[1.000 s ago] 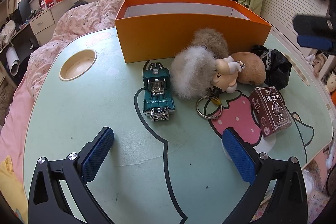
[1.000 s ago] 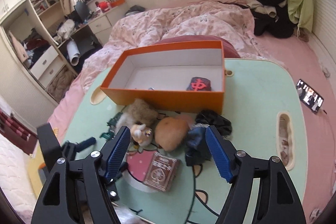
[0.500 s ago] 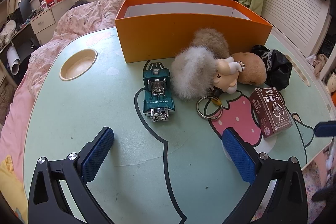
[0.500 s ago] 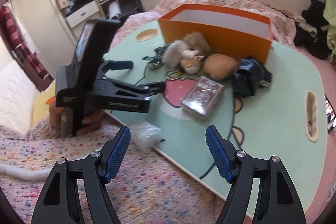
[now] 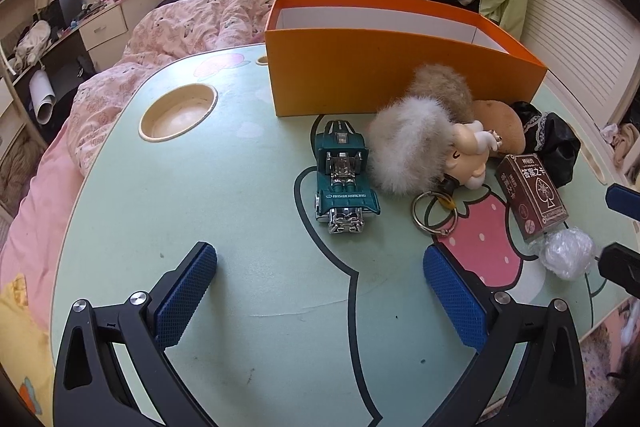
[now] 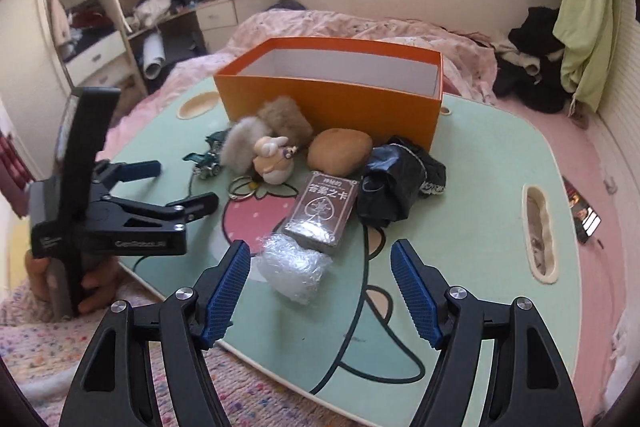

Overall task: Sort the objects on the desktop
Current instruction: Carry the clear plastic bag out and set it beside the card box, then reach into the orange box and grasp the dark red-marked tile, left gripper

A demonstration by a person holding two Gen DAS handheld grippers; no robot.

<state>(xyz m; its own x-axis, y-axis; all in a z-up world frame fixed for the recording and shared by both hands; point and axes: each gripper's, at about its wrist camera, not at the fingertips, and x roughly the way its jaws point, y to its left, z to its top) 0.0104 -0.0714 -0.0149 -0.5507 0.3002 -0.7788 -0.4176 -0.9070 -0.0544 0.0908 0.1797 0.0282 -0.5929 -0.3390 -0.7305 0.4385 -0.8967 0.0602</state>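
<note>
An orange box (image 5: pixel 392 75) (image 6: pixel 332 99) stands at the far side of the green table (image 5: pixel 220 211). In front of it lie a teal toy car (image 5: pixel 344 183), a fluffy keychain doll (image 5: pixel 424 147) (image 6: pixel 264 143), a brown potato-like lump (image 6: pixel 340 151), a black crumpled bag (image 6: pixel 396 183), a brown card box (image 5: pixel 532 195) (image 6: pixel 324 207) and a clear plastic wad (image 5: pixel 568 253) (image 6: pixel 296 267). My left gripper (image 5: pixel 320 291) is open and empty, short of the car; it also shows in the right wrist view (image 6: pixel 176 187). My right gripper (image 6: pixel 320 291) is open and empty, just short of the plastic wad.
A round cup recess (image 5: pixel 178 113) sits at the table's left and an oval slot (image 6: pixel 540 231) at its right. A pink bed (image 5: pixel 192 23) lies beyond the table. A phone (image 6: pixel 584 215) lies on the bedding at right.
My right gripper has swung down from high above the box to the table's near edge, facing the plastic wad, which now lies on the table by the card box. My left gripper has barely moved.
</note>
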